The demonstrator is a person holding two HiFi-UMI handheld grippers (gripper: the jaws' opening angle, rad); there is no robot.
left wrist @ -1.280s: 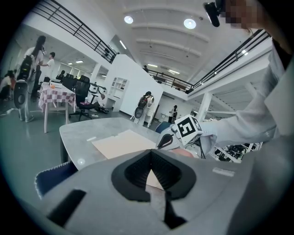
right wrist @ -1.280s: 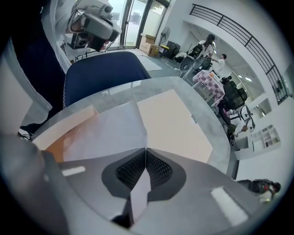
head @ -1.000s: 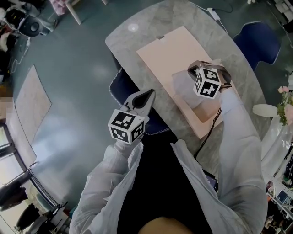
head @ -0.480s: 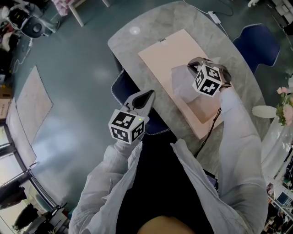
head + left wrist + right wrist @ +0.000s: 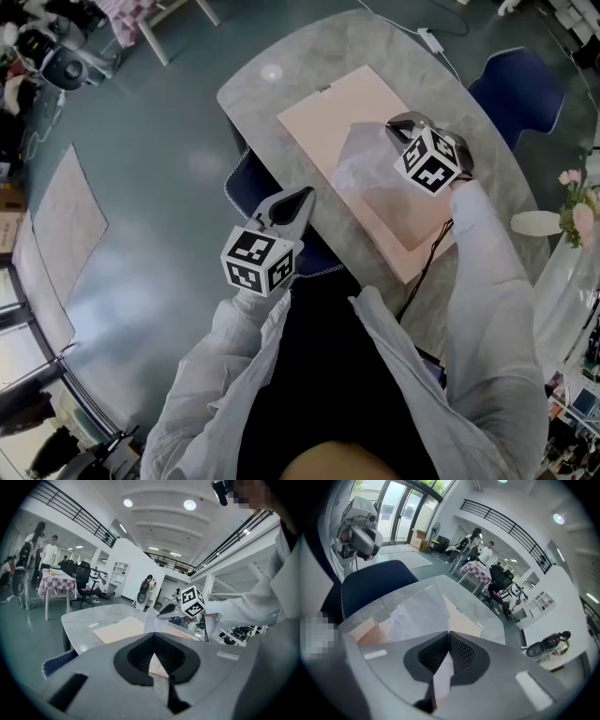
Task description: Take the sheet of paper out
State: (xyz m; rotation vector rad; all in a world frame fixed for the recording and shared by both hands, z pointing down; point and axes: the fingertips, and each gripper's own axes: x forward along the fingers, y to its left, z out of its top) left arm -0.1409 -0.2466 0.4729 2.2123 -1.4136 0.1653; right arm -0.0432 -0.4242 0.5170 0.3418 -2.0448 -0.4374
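Observation:
A thin white sheet of paper hangs lifted above the peach mat on the grey marble table. My right gripper is shut on the sheet's upper edge; in the right gripper view the paper runs out from between the closed jaws of the right gripper and a strip of it shows behind them. My left gripper stays off the table's near edge, over a chair, shut and holding nothing. In the left gripper view, the left gripper points toward the sheet and the right gripper.
A blue chair stands below the left gripper, another blue chair at the table's far side. A white dish and pink flowers sit at the right. A black cable crosses the table's near part.
The right gripper has risen and rolled, pulling the sheet up off the peach mat. The left gripper has stayed where it was.

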